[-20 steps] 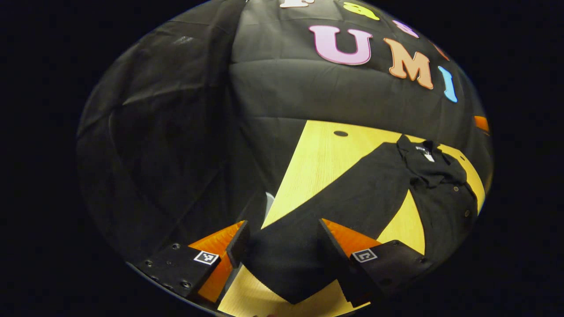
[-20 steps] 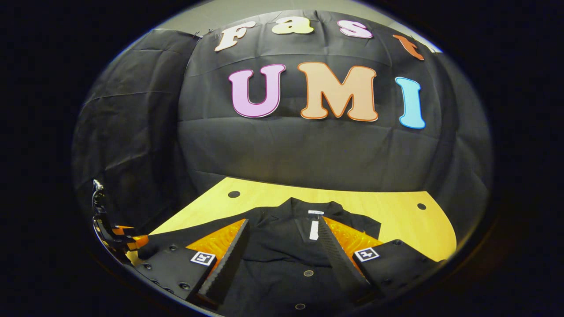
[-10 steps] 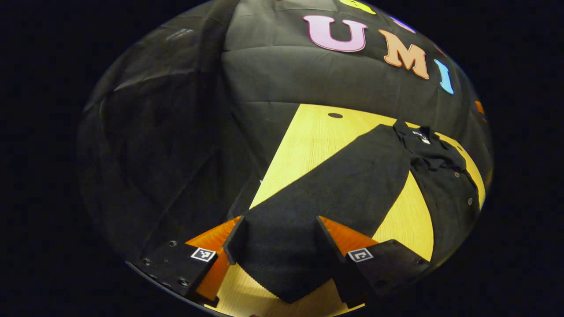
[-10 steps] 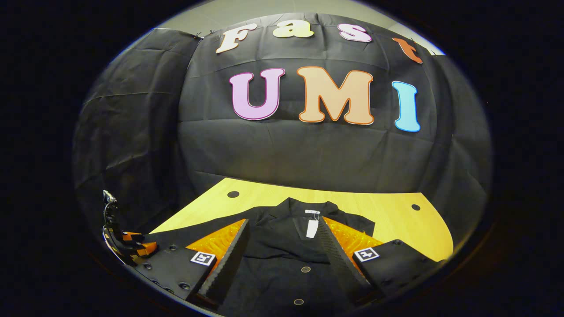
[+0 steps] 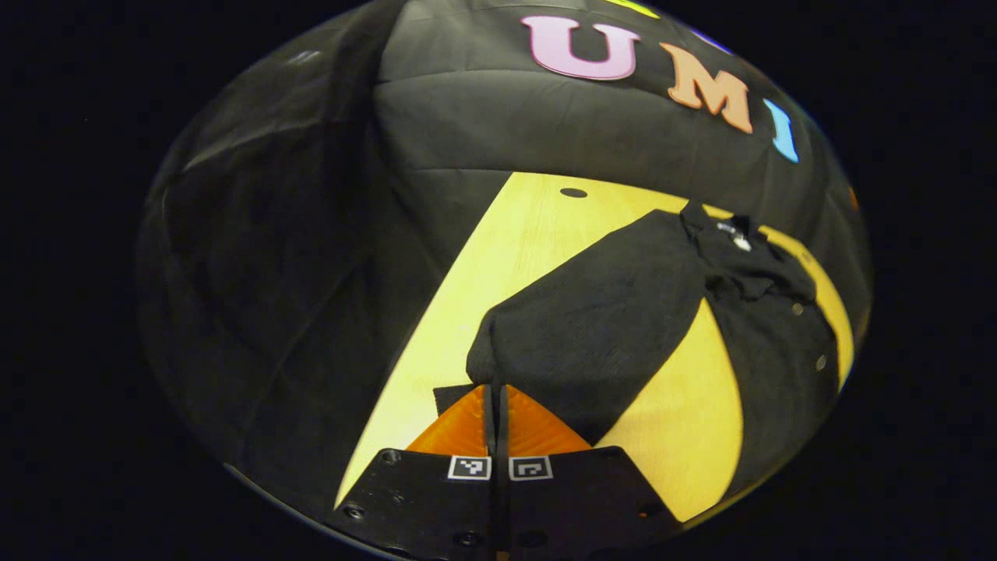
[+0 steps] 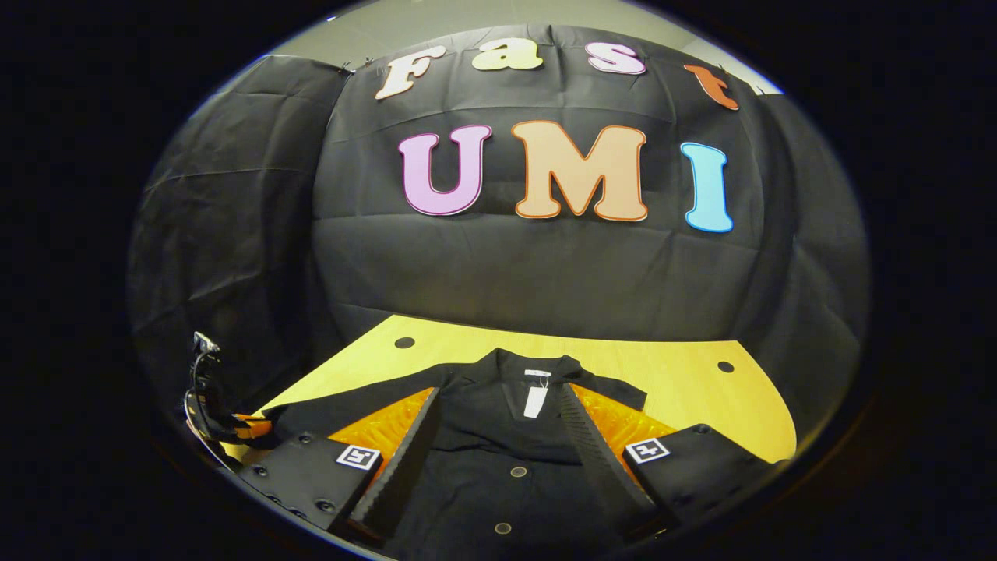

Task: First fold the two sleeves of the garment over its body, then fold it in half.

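Black cloth walls close in a yellow wooden tabletop (image 5: 537,234) on which the black buttoned garment (image 6: 498,436) lies face up, collar toward the wall, its sleeve (image 5: 592,312) stretched out across the wood to one side. Half a second ago the left gripper (image 5: 495,401) stood wide open astride the sleeve's end; now its orange fingers have come together on the cuff, with cloth bunched just past the tips. So the first sleeve looks caught and ready to be carried over the body, while the right gripper (image 6: 498,436) stays spread open over the garment's chest, holding nothing.
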The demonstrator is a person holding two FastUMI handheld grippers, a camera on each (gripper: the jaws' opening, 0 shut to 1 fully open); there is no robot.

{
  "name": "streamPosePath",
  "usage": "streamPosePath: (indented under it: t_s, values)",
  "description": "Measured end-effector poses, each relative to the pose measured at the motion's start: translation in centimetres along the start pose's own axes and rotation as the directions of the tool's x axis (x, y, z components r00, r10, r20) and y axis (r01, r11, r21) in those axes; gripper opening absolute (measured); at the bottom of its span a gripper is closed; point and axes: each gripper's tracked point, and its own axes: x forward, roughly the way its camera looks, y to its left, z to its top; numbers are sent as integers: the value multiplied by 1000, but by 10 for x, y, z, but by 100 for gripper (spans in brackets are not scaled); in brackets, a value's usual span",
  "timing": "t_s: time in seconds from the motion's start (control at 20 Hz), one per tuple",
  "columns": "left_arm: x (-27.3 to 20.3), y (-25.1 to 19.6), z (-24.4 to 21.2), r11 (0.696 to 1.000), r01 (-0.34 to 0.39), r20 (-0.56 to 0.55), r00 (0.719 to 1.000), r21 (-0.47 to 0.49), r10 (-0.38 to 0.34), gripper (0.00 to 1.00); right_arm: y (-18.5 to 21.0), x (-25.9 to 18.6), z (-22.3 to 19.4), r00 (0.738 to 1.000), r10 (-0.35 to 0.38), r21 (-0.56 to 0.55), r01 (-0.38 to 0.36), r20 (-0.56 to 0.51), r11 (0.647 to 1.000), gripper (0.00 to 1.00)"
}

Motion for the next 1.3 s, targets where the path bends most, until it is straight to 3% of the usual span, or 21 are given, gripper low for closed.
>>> streamPosePath:
  t_s: [0.15,0.35,0.7,1.0,1.1,1.3]
  values:
    - [-14,-15,32,998,9,87,996,-56,-4,0,-17,-5,4,1000,6,11,-6,7,1000,98]
    - [-45,-68,110,997,82,282,956,15,-83,0,-37,-13,10,999,12,19,-13,39,1000,98]
    - [-59,-167,168,973,203,341,911,113,-230,0,-74,-27,14,998,1,50,-5,64,999,98]
    - [-59,-231,193,947,266,339,887,181,-314,0,-115,-41,10,997,-37,97,30,72,995,100]
    - [-56,-253,200,936,283,336,878,207,-340,0,-129,-46,5,996,-52,106,45,69,993,94]
    - [-48,-305,205,908,332,306,863,254,-401,0,-160,-58,-3,994,-83,137,73,67,988,98]
